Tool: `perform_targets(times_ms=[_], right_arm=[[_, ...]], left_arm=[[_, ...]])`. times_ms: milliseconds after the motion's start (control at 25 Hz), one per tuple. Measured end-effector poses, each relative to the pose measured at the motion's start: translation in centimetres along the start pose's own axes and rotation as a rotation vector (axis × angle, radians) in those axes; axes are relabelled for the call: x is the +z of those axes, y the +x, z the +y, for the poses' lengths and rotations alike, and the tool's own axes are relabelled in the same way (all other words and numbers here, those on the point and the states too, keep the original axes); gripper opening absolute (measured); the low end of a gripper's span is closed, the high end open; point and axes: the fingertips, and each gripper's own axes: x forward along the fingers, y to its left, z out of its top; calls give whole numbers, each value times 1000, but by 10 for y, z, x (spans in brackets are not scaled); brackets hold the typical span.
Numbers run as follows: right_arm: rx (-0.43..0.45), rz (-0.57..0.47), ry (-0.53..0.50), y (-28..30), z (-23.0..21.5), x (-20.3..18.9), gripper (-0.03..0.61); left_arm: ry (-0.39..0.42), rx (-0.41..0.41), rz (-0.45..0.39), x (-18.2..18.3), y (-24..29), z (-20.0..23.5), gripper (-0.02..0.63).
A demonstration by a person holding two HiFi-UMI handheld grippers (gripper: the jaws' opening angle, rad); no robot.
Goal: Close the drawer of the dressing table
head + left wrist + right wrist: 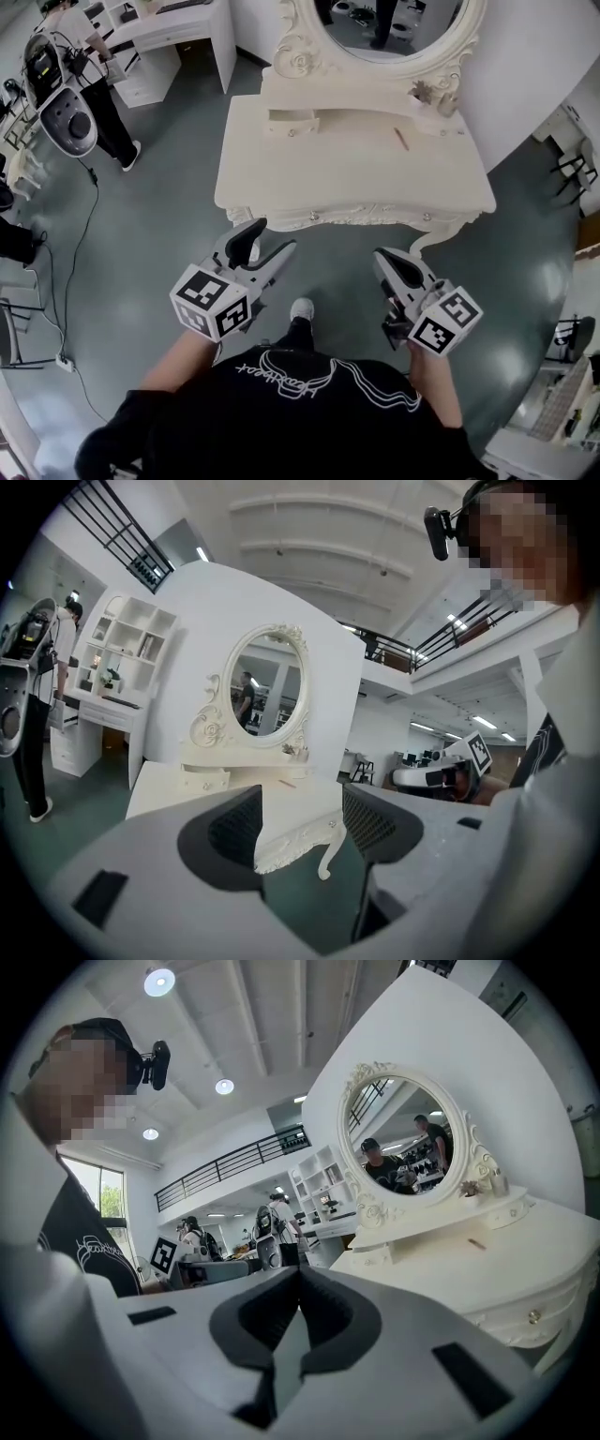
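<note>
Drawer (291,121) juts toward the person (300,394); long axis sideways.

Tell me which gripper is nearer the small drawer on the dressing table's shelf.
Left. The left gripper is off the table's front, roughly in line with the small drawer; the right gripper is farther right.

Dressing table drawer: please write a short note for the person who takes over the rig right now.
Left gripper: open, empty, in front of the dressing table, not touching it.
Right gripper: shut, empty, also short of the table.
Small drawer: at the head view's left, pulled out of the shelf under the mirror.
Done: nothing yet.
Left: reach the drawer front and push it in flush.
</note>
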Motion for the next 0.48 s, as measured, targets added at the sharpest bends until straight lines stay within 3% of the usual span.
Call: perform_targets(times_ms=[240,480], right_arm=[[-4,22,42,53,-61,19,3],[4,71,22,96,-107,38,3]], left_arm=[[-24,17,31,7,59,51,255],[-38,21,37,22,114,98,253]])
